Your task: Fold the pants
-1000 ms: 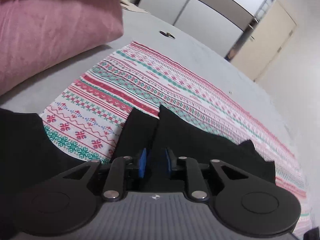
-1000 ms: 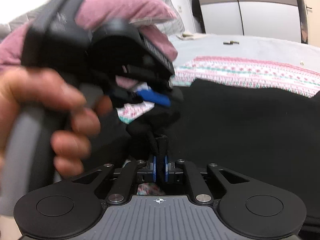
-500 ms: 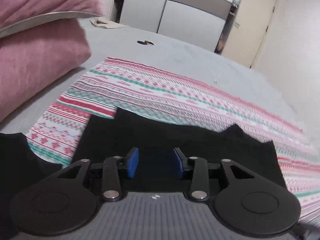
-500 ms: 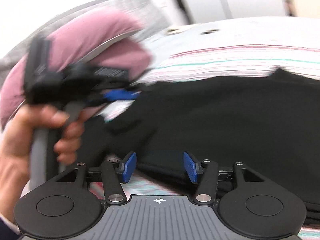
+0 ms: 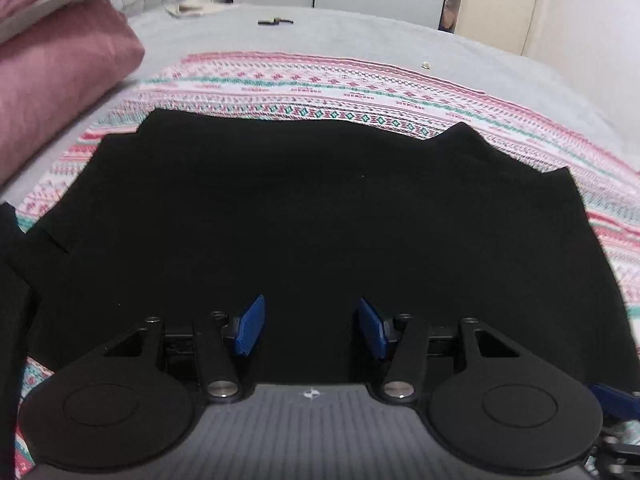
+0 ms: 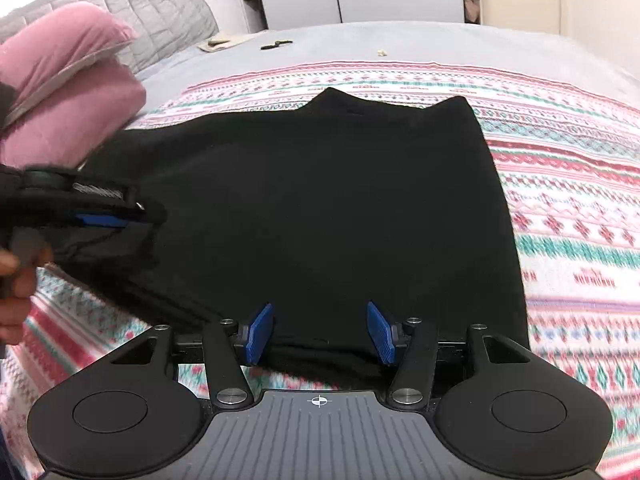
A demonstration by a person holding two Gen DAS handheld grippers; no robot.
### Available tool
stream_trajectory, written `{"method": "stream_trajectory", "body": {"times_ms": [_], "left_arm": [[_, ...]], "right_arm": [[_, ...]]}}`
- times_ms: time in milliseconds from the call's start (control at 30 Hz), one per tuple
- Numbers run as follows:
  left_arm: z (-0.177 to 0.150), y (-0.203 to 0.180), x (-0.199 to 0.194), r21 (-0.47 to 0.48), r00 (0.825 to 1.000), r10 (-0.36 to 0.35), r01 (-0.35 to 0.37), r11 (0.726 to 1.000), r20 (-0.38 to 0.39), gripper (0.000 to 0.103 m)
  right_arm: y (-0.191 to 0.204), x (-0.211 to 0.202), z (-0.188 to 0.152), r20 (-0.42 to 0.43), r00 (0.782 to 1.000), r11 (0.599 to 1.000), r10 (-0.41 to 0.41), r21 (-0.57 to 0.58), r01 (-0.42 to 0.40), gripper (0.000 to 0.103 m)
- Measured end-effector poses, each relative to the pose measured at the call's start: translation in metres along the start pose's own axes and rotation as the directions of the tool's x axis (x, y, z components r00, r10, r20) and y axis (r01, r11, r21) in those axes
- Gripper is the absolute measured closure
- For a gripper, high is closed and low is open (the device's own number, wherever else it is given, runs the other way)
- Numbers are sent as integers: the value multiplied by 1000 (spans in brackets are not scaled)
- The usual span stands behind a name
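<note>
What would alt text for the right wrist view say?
Black pants lie folded flat on a patterned blanket on a bed. The right claw is open in the foreground; the left claw, opening, is at left before pink pillows.

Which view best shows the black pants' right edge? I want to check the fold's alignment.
The right wrist view: the pants show their whole right edge against the patterned blanket. The left wrist view shows that edge curving toward the frame's border, distorted.
</note>
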State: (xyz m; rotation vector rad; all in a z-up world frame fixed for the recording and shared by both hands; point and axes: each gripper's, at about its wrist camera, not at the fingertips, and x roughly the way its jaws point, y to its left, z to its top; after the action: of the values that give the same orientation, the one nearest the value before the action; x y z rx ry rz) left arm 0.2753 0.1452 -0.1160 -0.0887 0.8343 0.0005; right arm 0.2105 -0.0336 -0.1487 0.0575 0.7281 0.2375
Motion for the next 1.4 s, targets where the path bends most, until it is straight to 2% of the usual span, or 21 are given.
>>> {"method": "stream_trajectory", "body": {"times_ms": [67,233,333,400,467,533,633,700,767,833,933,1033,1133,1267,1400], "left_arm": [[0,1,0,6,1000,14,-14,1000,5,20],[0,-1,-2,18,999,32,-32,999,9,20],[-2,-5,-5,24,999,32,-33,999,10,20],[-2,-5,-5,27,999,33,-33,999,11,20],[-3,-5,-4,26,999,30,-31,999,10,20],[-5,-4,-4,26,1000,30,-30,999,8,20],[-5,-7,-3,32,999,35,-35,999,10,20],[-6,-8,-4,33,999,37,-37,999,11,20],[-6,-8,-4,32,999,34,-35,999,10,20],[-5,-7,-4,29,999,32,-32,999,7,20],[-4,-7,-3,27,999,32,-32,999,4,20],[-5,-7,-2,33,1000,31,-31,999,5,20],[-5,-7,-2,30,1000,27,-27,999,5,20],[-5,-6,-3,32,1000,26,-26,999,4,20],[-5,-6,-3,34,1000,25,-25,999,4,20]], "right_arm": [[-2,-6,-2,-5,1000,1000,15,17,-15,51],[8,-23,-6,-16,1000,997,-19,-72,18,51],[-2,-40,3,55,998,1000,-20,-17,21,51],[-10,-42,9,84,995,999,-49,14,48,51],[-18,-31,12,60,994,996,-88,26,87,51],[-27,-10,7,-26,993,993,-111,44,112,50],[-14,-7,2,-14,988,987,-156,-45,155,50],[-12,-4,19,-63,985,987,-161,-30,159,50],[-18,-5,40,-22,995,995,-95,25,96,50],[-23,-2,65,23,997,997,-69,47,68,50],[-35,24,100,12,999,996,-43,79,42,49],[-46,68,126,-67,994,994,-83,64,88,49],[-62,104,143,-110,985,988,-133,63,140,49],[-82,125,159,-71,991,987,-117,102,124,44],[-87,140,173,-44,986,982,-164,88,167,43]]}}
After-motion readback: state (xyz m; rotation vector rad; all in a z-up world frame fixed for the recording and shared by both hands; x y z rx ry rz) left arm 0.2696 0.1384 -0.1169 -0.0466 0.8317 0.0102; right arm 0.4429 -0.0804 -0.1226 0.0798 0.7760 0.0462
